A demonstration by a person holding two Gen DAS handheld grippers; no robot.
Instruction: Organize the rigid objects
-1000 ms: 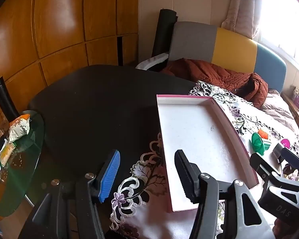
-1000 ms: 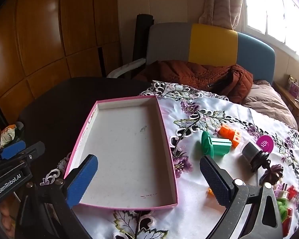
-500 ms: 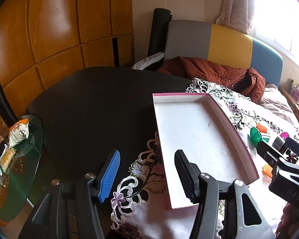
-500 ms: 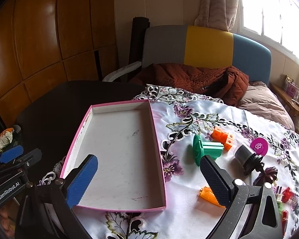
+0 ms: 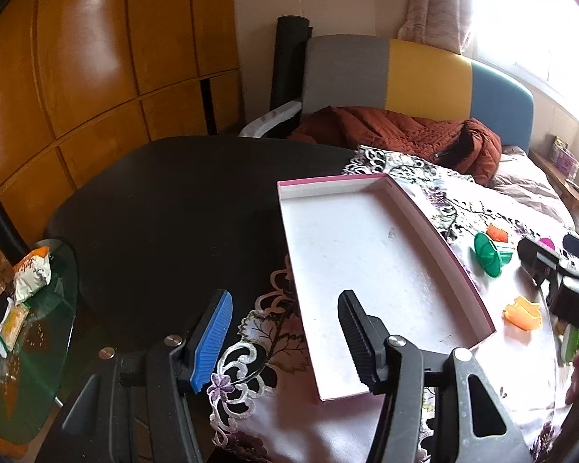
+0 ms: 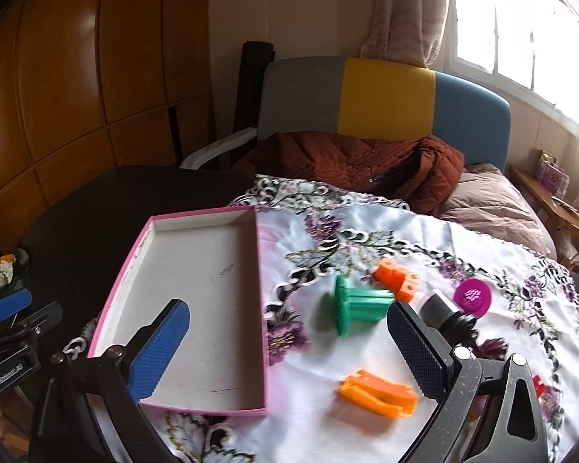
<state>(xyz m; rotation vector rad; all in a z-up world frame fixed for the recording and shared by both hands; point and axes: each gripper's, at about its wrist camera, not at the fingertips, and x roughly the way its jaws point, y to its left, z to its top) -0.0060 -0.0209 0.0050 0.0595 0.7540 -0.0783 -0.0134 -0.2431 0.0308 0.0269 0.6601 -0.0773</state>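
A shallow pink-rimmed white box [image 6: 256,270] [image 5: 478,297] lies bare on the flowered cloth. To its right sit a green spool [image 6: 361,305] [image 5: 490,254], an orange block [image 6: 397,279], a flat orange piece [image 6: 378,393] [image 5: 521,312], a grey cylinder [image 6: 442,310] and a magenta disc [image 6: 473,295]. My right gripper [image 6: 289,351] is open above the box's right rim and the cloth, holding nothing. My left gripper [image 5: 285,339] is open over the box's near left corner, also holding nothing.
The cloth [image 6: 463,239] covers the right part of a dark round table [image 5: 166,212]. A brown jacket [image 6: 351,162] lies on a sofa behind. A glass side table [image 5: 27,332] with snack packets stands at the left. Small red and green pieces [image 6: 538,384] lie at the right.
The right gripper has shifted to the right, from over the box toward the toys; the flat orange piece has come fully into its view. The left gripper has rolled slightly and stays open.
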